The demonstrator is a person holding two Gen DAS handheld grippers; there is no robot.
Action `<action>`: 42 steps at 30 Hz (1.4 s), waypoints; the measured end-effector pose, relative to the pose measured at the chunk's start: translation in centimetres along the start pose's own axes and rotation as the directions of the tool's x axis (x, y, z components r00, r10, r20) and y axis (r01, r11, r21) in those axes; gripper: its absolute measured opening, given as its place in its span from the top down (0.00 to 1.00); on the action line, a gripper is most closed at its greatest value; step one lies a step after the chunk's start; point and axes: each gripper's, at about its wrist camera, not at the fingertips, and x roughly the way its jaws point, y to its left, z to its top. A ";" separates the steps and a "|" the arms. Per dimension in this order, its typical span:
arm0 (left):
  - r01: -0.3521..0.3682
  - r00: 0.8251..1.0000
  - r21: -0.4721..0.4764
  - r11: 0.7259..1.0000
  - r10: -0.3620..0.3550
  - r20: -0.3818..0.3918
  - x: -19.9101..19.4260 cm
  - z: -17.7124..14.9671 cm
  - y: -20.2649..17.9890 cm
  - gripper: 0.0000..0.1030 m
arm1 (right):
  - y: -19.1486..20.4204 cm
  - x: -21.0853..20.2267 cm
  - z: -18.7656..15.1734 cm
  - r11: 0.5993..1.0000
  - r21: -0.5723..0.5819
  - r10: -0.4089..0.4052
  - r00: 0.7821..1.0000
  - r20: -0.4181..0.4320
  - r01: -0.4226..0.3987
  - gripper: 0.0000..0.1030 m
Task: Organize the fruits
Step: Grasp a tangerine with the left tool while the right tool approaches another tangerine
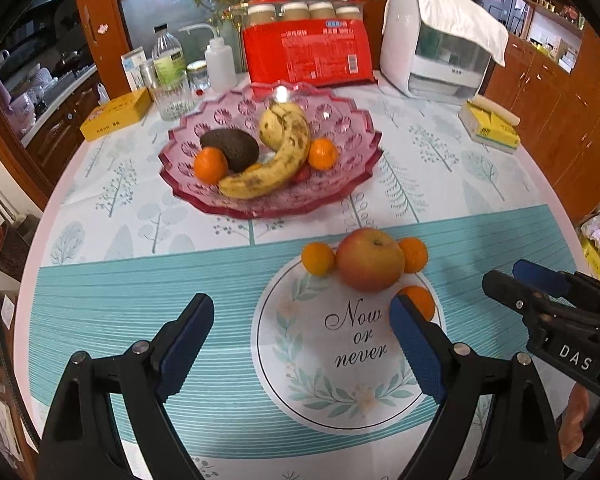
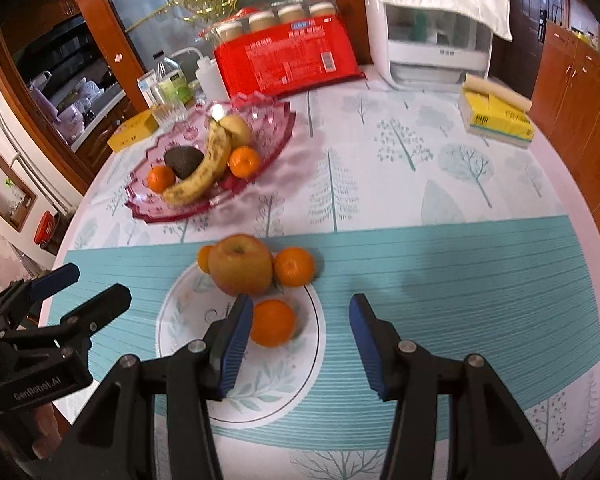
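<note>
On pink dish [image 1: 204, 196]: banana [image 1: 276, 160], avocado [image 1: 232, 148]

A round worktop [image 1: 100, 320] is covered by a cloth printed with trees and a teal band. On it are seen a pink glass fruit dish [image 1: 340, 184], an apple [image 1: 369, 260] with three mandarins [image 1: 318, 258] touching or just beside it, a yellow box [image 1: 116, 114], a tissue pack [image 1: 490, 126], a red package [image 1: 306, 54], bottles [image 1: 168, 60] and a white appliance [image 1: 432, 60].
</note>
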 end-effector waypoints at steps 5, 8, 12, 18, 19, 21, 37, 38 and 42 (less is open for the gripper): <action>0.017 0.999 -0.009 1.000 -0.018 -0.040 2.1 -0.7 0.0 0.14 | -0.6 2.3 -1.0 1.000 0.008 -0.002 0.999 -0.051 0.002 0.51; 0.047 0.997 -0.026 0.999 -0.048 -0.066 3.5 -1.4 0.0 0.14 | -1.1 3.5 -1.1 1.000 0.027 0.013 0.997 -0.073 -0.011 0.51; 0.085 0.992 -0.048 0.995 -0.089 -0.092 5.1 -2.2 -1.0 0.14 | -1.5 4.5 -0.3 0.999 0.030 0.029 0.997 -0.074 -0.027 0.51; 0.143 0.982 -0.030 0.989 -0.146 -0.118 7.1 -3.1 -4.2 0.14 | -2.6 5.0 0.9 0.999 0.031 0.025 0.998 -0.055 -0.024 0.51; 0.149 0.981 -0.028 0.988 -0.151 -0.120 7.4 -3.0 -4.8 0.14 | -2.8 5.1 1.1 0.999 0.035 0.028 0.998 -0.055 -0.026 0.51; 0.156 0.981 -0.026 0.987 -0.157 -0.115 7.9 -2.9 -5.9 0.14 | -3.3 5.3 1.3 0.999 0.039 0.030 0.998 -0.056 -0.028 0.51; 0.214 0.972 -0.081 0.973 -0.220 -0.078 10.8 -2.4 -8.3 0.57 | -4.4 7.0 1.6 0.995 0.009 0.104 0.989 -0.106 -0.103 0.51; 0.213 0.973 -0.081 0.974 -0.219 -0.076 10.8 -2.4 -8.2 0.57 | -4.3 7.2 1.6 0.994 0.003 0.112 0.988 -0.109 -0.112 0.51; 0.194 0.977 -0.075 0.978 -0.200 -0.075 10.4 -2.9 -7.3 0.57 | -3.4 8.0 1.7 0.988 -0.040 0.140 0.981 -0.131 -0.146 0.51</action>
